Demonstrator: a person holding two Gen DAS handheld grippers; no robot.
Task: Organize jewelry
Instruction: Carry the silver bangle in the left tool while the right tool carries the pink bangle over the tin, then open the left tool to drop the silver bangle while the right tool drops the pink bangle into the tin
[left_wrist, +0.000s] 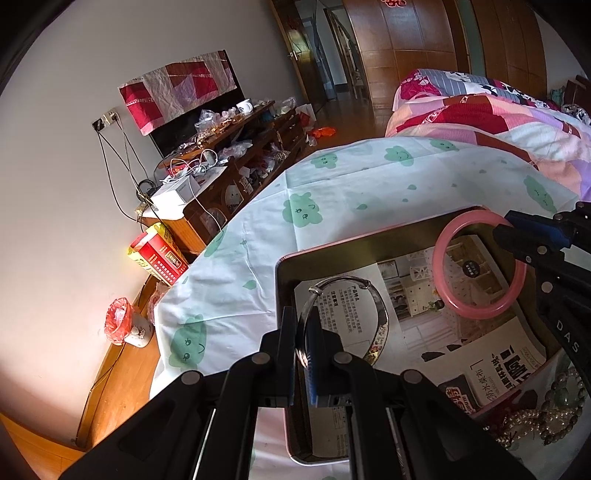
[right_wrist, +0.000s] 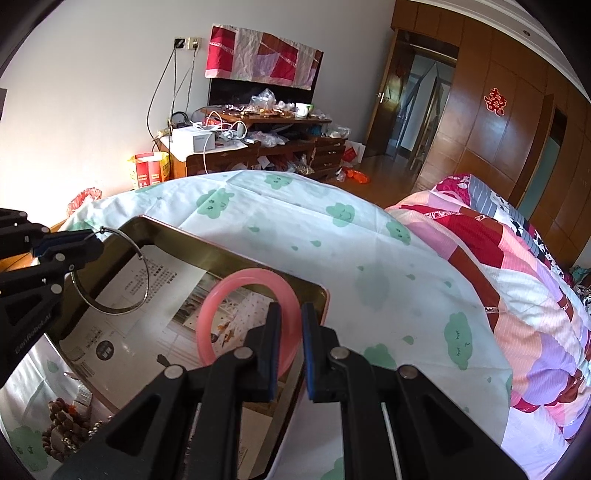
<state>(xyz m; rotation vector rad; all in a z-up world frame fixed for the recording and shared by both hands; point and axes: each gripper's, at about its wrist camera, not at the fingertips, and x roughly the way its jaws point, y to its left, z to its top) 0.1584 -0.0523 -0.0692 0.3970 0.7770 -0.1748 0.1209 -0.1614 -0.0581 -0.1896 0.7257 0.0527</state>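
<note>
An open gold-lined tin box (left_wrist: 281, 295) (right_wrist: 229, 260), lined with a printed leaflet, lies on the cloud-print tablecloth. My left gripper (left_wrist: 303, 319) (right_wrist: 94, 236) is shut on a silver bangle (left_wrist: 384, 317) (right_wrist: 110, 310), held upright over the box's left end. My right gripper (right_wrist: 291, 312) (left_wrist: 504, 223) is shut on a pink bangle (right_wrist: 207, 314) (left_wrist: 476, 314), which hangs over the box's right end. Both bangles sit just above the leaflet; whether they touch it I cannot tell.
Bead bracelets (left_wrist: 554, 406) (right_wrist: 62, 424) lie heaped on the cloth by the box's near side. A bed with a patchwork quilt (right_wrist: 498, 258) adjoins the table on the right. A cluttered wooden TV cabinet (right_wrist: 258, 144) stands by the far wall.
</note>
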